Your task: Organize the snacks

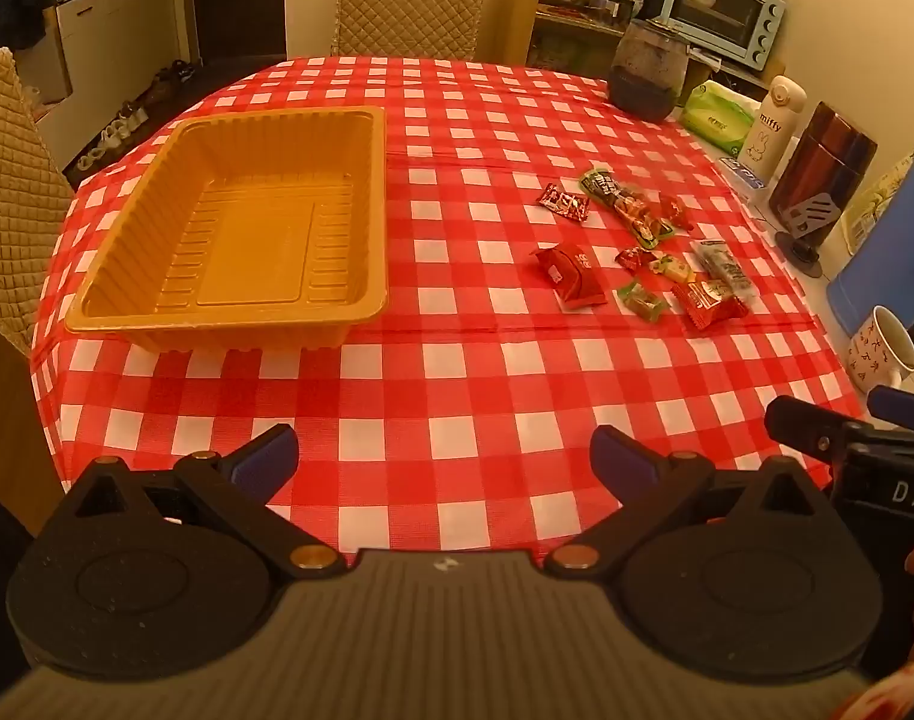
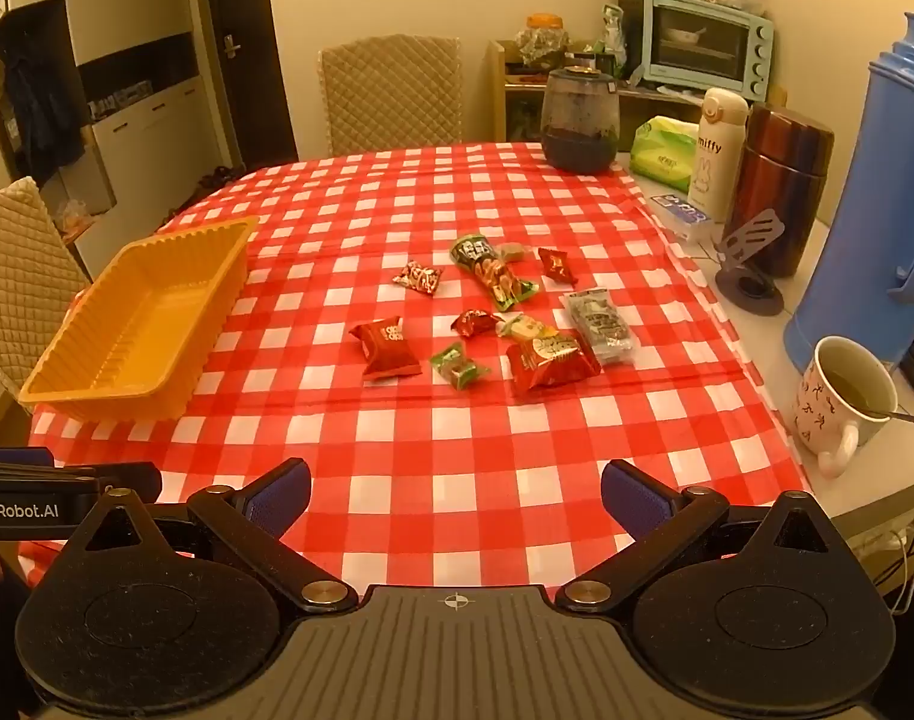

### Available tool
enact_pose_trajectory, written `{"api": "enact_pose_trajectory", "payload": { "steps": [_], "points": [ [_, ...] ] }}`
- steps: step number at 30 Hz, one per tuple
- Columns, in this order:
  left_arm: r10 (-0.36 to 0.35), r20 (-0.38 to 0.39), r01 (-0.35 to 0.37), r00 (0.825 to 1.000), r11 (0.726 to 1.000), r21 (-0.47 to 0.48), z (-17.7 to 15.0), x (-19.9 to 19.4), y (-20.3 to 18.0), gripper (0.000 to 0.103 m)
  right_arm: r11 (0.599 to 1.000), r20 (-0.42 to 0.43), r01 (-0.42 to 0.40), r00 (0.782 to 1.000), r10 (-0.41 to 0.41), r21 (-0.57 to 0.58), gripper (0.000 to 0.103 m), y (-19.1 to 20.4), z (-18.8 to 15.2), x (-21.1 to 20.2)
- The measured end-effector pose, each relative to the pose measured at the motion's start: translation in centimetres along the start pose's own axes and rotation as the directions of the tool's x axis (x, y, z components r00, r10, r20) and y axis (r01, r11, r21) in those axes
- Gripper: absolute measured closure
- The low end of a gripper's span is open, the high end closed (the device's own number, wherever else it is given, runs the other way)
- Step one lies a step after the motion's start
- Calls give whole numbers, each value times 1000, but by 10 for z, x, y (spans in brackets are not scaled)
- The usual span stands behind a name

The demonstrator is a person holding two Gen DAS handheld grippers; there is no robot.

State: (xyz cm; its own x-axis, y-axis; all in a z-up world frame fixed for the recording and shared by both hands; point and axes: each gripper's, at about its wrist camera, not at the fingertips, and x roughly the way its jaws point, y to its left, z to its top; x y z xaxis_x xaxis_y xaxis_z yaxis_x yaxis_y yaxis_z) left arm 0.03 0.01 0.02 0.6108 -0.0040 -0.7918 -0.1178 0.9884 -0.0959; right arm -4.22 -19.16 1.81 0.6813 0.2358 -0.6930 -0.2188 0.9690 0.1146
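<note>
A red-checked table (image 2: 457, 456) fills both views. The orange tray (image 1: 372, 180) lies empty at the left; the snacks (image 2: 499, 312) are scattered ahead and right, well apart from it. The right gripper (image 2: 455, 495) is judged nearer them. Both it and the left gripper (image 1: 441, 459) are held spread wide, empty. Wrapper print cannot be read.

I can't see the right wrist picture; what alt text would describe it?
An open right gripper hovers over a red checked tablecloth, facing scattered wrapped snacks. An empty orange tray sits left; a mug and flasks stand right.
</note>
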Motion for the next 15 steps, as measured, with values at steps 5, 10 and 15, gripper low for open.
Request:
{"api": "enact_pose_trajectory", "payload": {
  "steps": [5,10,15],
  "points": [
    [2,15,-2,1000,1000,-3,0,-2,1,1,1000,1,3,1000,-3,-3,1,0,0,1],
    [8,26,-8,1000,1000,1,1,0,-2,1,1000,5,1,1000,-1,1,1,0,0,-2],
    [4,26,-4,1000,1000,1,1,-1,0,1,1000,-2,1,1000,-1,-2,1,-1,-1,4]
  ]
}}
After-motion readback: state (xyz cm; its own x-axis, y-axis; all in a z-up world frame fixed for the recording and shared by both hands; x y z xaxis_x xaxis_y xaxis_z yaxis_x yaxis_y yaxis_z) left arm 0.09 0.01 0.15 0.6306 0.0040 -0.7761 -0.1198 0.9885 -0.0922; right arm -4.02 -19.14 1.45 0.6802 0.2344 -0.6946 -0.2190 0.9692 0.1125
